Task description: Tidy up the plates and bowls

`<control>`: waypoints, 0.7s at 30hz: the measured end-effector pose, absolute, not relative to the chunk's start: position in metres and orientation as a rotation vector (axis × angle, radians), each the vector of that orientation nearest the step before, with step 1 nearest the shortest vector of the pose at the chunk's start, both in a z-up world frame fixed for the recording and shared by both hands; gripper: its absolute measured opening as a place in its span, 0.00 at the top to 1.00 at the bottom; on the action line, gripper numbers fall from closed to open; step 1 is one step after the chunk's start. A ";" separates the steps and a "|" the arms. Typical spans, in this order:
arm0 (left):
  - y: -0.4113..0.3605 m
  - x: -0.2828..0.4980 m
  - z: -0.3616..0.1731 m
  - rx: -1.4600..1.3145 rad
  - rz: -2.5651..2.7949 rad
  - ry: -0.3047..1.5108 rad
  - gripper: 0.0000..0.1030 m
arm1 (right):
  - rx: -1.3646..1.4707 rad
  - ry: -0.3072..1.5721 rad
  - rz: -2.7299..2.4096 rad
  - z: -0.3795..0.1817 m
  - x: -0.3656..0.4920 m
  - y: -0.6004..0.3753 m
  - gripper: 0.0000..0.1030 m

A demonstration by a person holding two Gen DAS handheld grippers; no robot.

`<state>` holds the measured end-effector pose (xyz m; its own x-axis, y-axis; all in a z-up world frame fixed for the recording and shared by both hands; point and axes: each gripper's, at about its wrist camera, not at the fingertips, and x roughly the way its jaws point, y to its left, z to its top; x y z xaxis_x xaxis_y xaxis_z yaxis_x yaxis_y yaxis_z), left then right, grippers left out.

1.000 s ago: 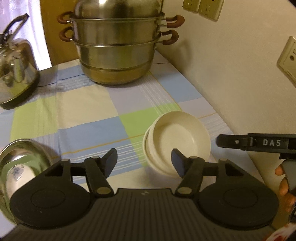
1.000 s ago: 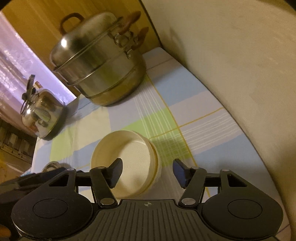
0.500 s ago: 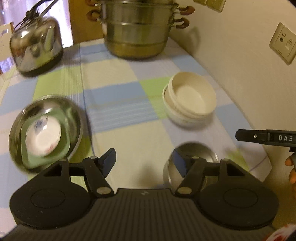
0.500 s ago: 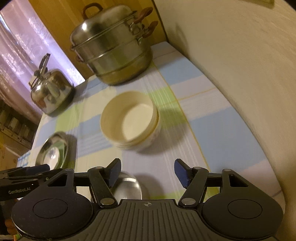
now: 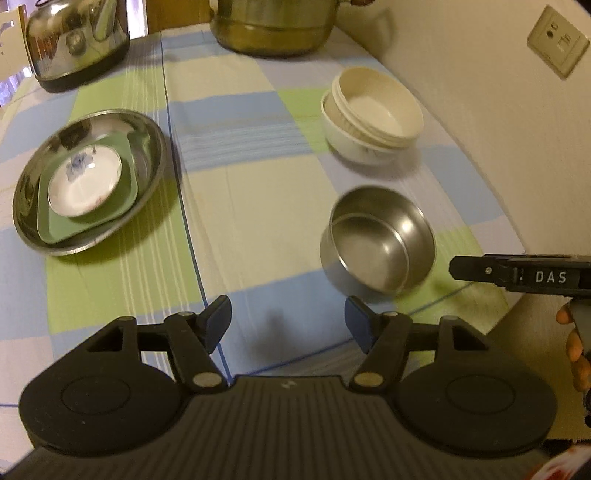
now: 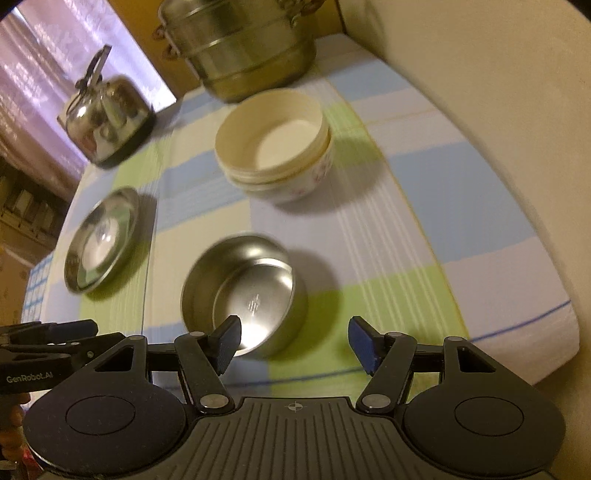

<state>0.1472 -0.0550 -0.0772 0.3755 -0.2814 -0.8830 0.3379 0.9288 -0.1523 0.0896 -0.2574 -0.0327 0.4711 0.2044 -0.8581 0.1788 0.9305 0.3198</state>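
Observation:
A stack of cream bowls point(image 5: 373, 114) point(image 6: 275, 144) stands on the checked cloth near the wall. A steel bowl point(image 5: 376, 240) point(image 6: 243, 291) with a smaller one nested inside sits nearer the front edge. At the left, a steel plate point(image 5: 151, 155) point(image 6: 129, 206) holds a green square plate point(image 5: 127, 210) and a small white flowered saucer point(image 5: 85, 184). My left gripper point(image 5: 288, 326) is open and empty, above the cloth short of the steel bowl. My right gripper point(image 6: 293, 343) is open and empty, just in front of the steel bowl.
A large stacked steel steamer pot point(image 5: 275, 26) point(image 6: 243, 48) stands at the back. A kettle point(image 5: 74, 37) point(image 6: 105, 114) stands at the back left. The wall point(image 5: 480, 92) with a socket runs along the right. The table's front edge point(image 6: 517, 328) is close.
Both grippers have pulled back from the cream bowls toward the front edge. The steel bowl and the plate stack have come fully into view. Both stay open.

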 end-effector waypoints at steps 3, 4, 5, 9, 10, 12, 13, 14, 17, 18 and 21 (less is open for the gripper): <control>-0.054 0.143 -0.080 0.057 -0.406 1.129 0.36 | 0.358 1.113 0.030 -0.037 0.086 -0.248 0.38; -0.054 0.142 -0.080 0.059 -0.408 1.131 0.36 | 0.354 1.123 0.035 -0.039 0.085 -0.245 0.38; -0.053 0.142 -0.081 0.061 -0.408 1.133 0.36 | 0.354 1.133 0.041 -0.041 0.084 -0.243 0.38; -0.052 0.140 -0.083 0.066 -0.410 1.143 0.36 | 0.352 1.164 0.058 -0.047 0.081 -0.235 0.38; -0.052 0.139 -0.083 0.067 -0.412 1.146 0.36 | 0.350 1.170 0.062 -0.048 0.081 -0.233 0.38; -0.052 0.139 -0.085 0.067 -0.414 1.151 0.36 | 0.348 1.178 0.068 -0.050 0.080 -0.230 0.38; -0.052 0.138 -0.085 0.068 -0.417 1.154 0.36 | 0.347 1.182 0.069 -0.051 0.080 -0.228 0.38; -0.051 0.138 -0.086 0.069 -0.418 1.155 0.36 | 0.345 1.185 0.068 -0.052 0.080 -0.227 0.38; -0.052 0.138 -0.087 0.071 -0.422 1.156 0.37 | 0.336 1.192 0.065 -0.053 0.080 -0.225 0.38; -0.052 0.138 -0.087 0.072 -0.423 1.156 0.37 | 0.333 1.194 0.065 -0.053 0.080 -0.224 0.38; -0.052 0.138 -0.087 0.074 -0.427 1.153 0.37 | 0.328 1.194 0.061 -0.052 0.079 -0.223 0.38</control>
<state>0.1378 -0.0525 -0.0872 0.3349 -0.2893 -0.8967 0.3643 0.9174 -0.1600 0.0793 -0.2235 -0.0523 0.3721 0.2189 -0.9020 0.1255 0.9510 0.2826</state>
